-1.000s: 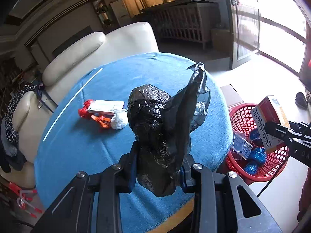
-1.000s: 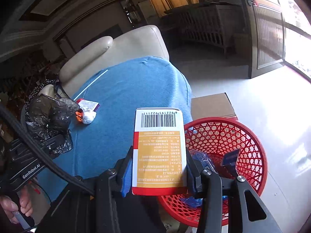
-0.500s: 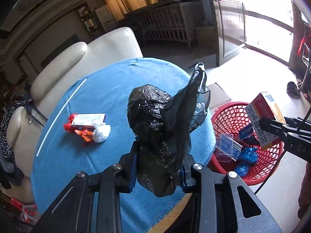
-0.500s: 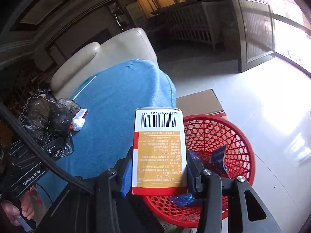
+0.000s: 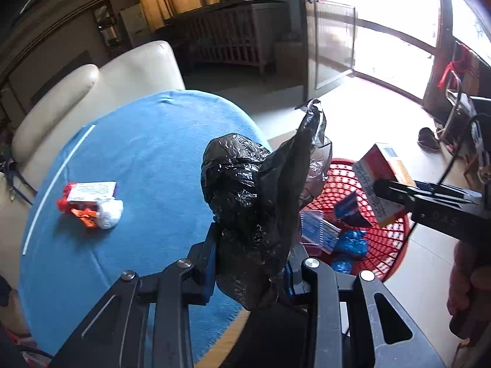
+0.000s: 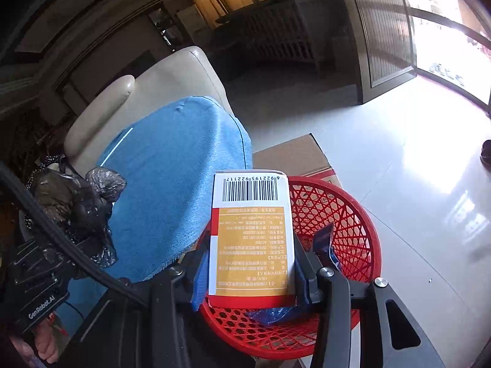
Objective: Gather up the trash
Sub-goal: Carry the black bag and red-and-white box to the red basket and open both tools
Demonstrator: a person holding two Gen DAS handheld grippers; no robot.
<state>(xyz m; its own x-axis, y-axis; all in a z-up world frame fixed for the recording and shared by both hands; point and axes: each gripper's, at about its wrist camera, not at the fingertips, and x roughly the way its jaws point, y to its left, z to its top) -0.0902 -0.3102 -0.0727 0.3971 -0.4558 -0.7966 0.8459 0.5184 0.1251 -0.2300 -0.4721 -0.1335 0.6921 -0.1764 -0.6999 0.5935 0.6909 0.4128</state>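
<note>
My left gripper (image 5: 250, 263) is shut on a crumpled black plastic bag (image 5: 254, 196) and holds it above the table's near right edge. My right gripper (image 6: 250, 263) is shut on an orange, white and red carton (image 6: 250, 239) with a barcode, held over the red mesh basket (image 6: 343, 214). In the left wrist view the carton (image 5: 380, 178) hangs above the basket (image 5: 386, 245), which holds blue wrappers and packets. A small pile of trash (image 5: 92, 202), a white box, red and orange wrappers and a white wad, lies on the blue tablecloth (image 5: 147, 159).
A cream sofa (image 5: 92, 92) stands behind the round table. A cardboard box (image 6: 294, 156) lies on the floor behind the basket. The pale tiled floor (image 6: 414, 168) stretches right toward glass doors. A shoe (image 5: 428, 142) lies near a metal stand.
Both grippers have moved right, toward the basket. The carton now hangs over the basket's inside, and the black bag has come closer to the table's right edge.
</note>
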